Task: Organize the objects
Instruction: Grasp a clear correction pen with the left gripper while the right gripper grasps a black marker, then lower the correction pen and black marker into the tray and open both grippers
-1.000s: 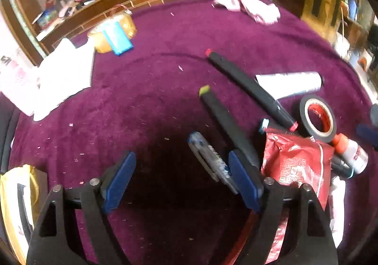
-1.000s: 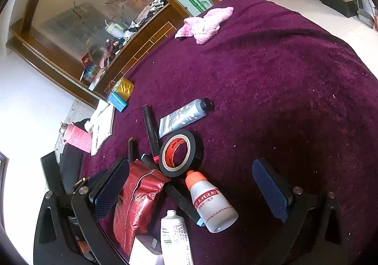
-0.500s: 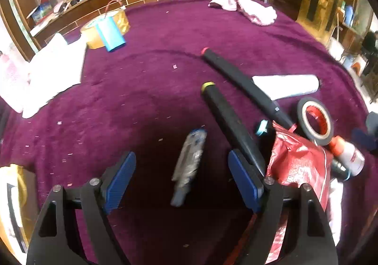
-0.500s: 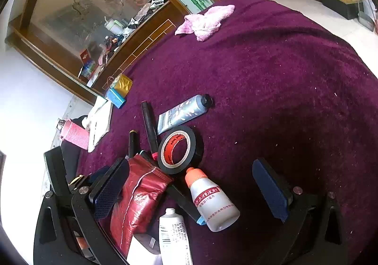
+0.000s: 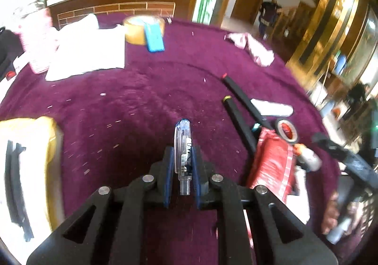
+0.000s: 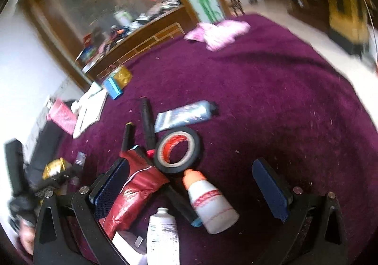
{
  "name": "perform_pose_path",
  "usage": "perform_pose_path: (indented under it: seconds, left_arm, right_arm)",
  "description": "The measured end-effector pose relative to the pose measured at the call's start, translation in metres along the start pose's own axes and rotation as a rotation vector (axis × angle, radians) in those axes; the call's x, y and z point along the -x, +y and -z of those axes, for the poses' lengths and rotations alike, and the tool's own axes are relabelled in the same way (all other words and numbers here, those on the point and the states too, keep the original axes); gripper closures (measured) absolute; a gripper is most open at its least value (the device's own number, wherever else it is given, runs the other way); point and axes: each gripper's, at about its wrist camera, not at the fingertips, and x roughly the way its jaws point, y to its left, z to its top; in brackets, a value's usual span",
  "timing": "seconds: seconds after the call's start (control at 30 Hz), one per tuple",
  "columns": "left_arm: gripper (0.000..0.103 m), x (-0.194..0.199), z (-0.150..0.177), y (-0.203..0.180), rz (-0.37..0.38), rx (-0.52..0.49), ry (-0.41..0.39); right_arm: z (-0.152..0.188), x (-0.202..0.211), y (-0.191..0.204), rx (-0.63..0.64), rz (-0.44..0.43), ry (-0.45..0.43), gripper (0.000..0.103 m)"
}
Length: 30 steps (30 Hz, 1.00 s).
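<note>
From the left wrist view, the left gripper has just been closing, and its blue fingers now clamp one clear pen barrel, which stands up between them above the purple worktop. To the right lie two black markers, one with a yellow end and one with a red end, side by side and running toward a single red pouch. Just beyond the pouch sit one roll of black tape, one white tube and one orange-capped bottle. Far off lie a white folded cloth, one tan tape roll with a blue block leaning on it, and a pink cloth. A yellow bag fills the left edge.

From the right wrist view, the right gripper has its fingers spread wide with nothing pressed between them. Between and just ahead of them crowd the pouch, the bottle, the tape roll and a second white tube, uncapped, at the bottom edge. The markers poke out behind the tape, beside the silver-blue tube. The left gripper shows blurred at the left edge.
</note>
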Motion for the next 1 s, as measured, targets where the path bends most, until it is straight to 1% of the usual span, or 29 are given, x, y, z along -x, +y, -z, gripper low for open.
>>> perform_pose_path:
  seconds: [0.07,0.1,0.17,0.23,0.27,0.33,0.37,0.4,0.43,0.47,0.5,0.57,0.63,0.7,0.73,0.77,0.87,0.9,0.93,1.0]
  left_arm:
    - [0.091,0.026,0.008,0.006,0.019,0.011,-0.04]
    - [0.091,0.038,0.012,0.009,0.027,0.016,-0.058]
    - [0.091,0.059,0.02,0.019,0.052,0.039,-0.088]
    - [0.091,0.075,0.03,0.031,0.079,0.071,-0.112]
    - [0.091,0.08,0.034,0.036,0.083,0.083,-0.121]
    - [0.091,0.091,0.044,0.049,0.081,0.103,-0.139]
    - [0.091,0.096,0.049,0.059,0.072,0.113,-0.149]
    - [0.091,0.1,0.053,0.066,0.065,0.121,-0.156]
    - [0.091,0.103,0.058,0.074,0.056,0.13,-0.163]
    - [0.091,0.106,0.063,0.084,0.043,0.141,-0.168]
    - [0.091,0.109,0.067,0.093,0.037,0.154,-0.172]
    - [0.091,0.113,0.074,0.11,0.033,0.177,-0.18]
    - [0.091,0.117,0.08,0.124,0.012,0.196,-0.193]
    - [0.091,0.119,0.084,0.137,0.006,0.218,-0.201]
    - [0.091,0.12,0.086,0.143,0.008,0.231,-0.205]
    - [0.091,0.121,0.089,0.149,0.007,0.244,-0.209]
    - [0.091,0.124,0.096,0.16,0.004,0.267,-0.221]
    - [0.091,0.125,0.098,0.163,0.005,0.273,-0.223]
    - [0.09,0.127,0.101,0.166,0.005,0.277,-0.225]
    - [0.09,0.131,0.106,0.169,0.002,0.287,-0.229]
  right_arm:
    - [-0.003,0.003,0.015,0.006,-0.035,0.03,0.002]
    - [-0.005,0.004,0.029,0.03,-0.052,0.051,0.001]
    - [-0.012,0.0,0.06,0.105,-0.041,0.092,0.001]
    - [-0.02,-0.015,0.09,0.182,-0.046,0.164,0.001]
    - [-0.023,-0.026,0.103,0.214,-0.018,0.19,0.001]
    - [-0.026,-0.045,0.121,0.274,0.047,0.206,0.004]
    - [-0.026,-0.055,0.128,0.303,0.082,0.221,0.015]
    - [-0.025,-0.069,0.137,0.338,0.118,0.252,0.032]
    - [-0.023,-0.075,0.14,0.355,0.134,0.272,0.04]
    - [-0.021,-0.085,0.143,0.379,0.162,0.3,0.051]
    - [-0.018,-0.095,0.146,0.401,0.204,0.321,0.057]
    - [-0.013,-0.109,0.149,0.423,0.266,0.345,0.063]
    - [-0.008,-0.117,0.152,0.45,0.33,0.339,0.066]
    - [-0.004,-0.122,0.156,0.469,0.365,0.347,0.073]
    - [-0.003,-0.122,0.159,0.475,0.363,0.349,0.077]
    - [-0.002,-0.124,0.162,0.48,0.36,0.358,0.089]
    - [0.005,-0.123,0.171,0.508,0.373,0.355,0.09]
    - [0.006,-0.121,0.171,0.492,0.359,0.353,0.09]
    - [0.005,-0.121,0.17,0.47,0.34,0.352,0.09]
    - [0.002,-0.111,0.164,0.4,0.259,0.339,0.09]
